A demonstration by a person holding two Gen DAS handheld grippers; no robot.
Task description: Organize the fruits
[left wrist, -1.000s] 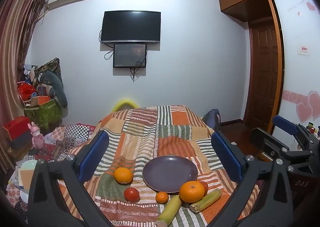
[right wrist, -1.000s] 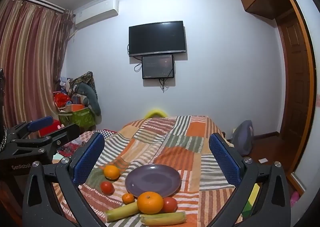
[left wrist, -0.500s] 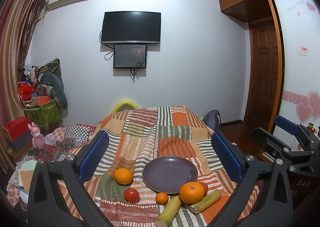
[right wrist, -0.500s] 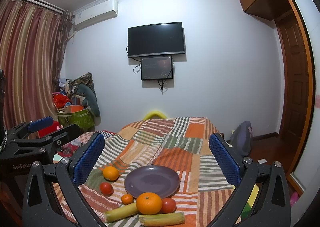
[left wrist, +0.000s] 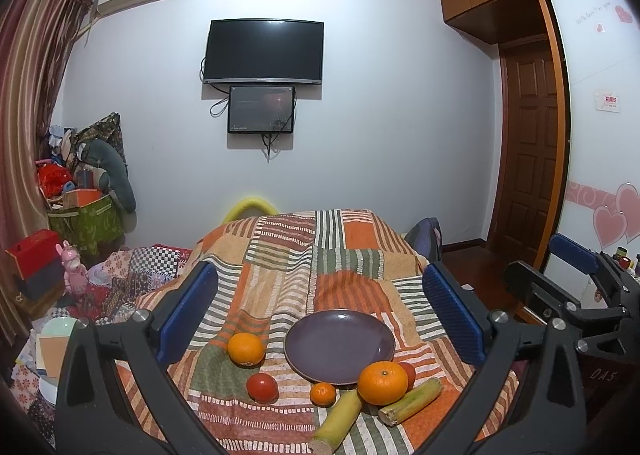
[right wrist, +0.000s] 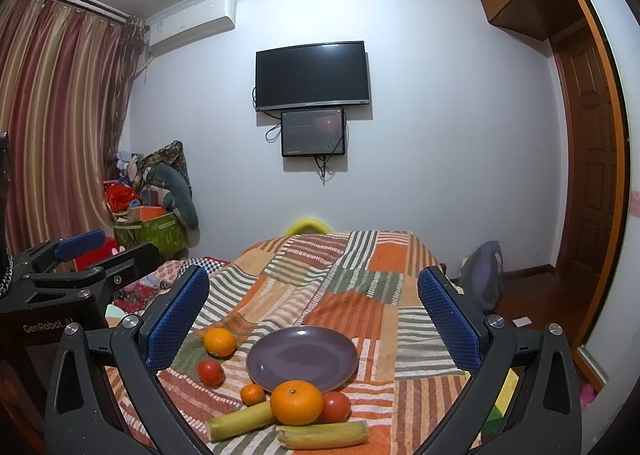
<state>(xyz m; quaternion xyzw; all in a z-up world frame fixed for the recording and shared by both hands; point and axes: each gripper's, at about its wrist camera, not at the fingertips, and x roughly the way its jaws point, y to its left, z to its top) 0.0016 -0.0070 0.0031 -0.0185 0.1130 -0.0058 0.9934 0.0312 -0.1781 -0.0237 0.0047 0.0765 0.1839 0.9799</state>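
Purple plate (left wrist: 340,347) sits bare at lower centre on the striped bed (left wrist: 348,255), fruits (left wrist: 382,382) scattered just beside it; left gripper (left wrist: 320,315) and right gripper (right wrist: 312,315) hover with jaws apart.

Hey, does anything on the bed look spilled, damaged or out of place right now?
Nothing spilled or damaged. The purple plate sits empty, with the oranges, tomatoes and two cut stalks loose on the striped blanket around it.
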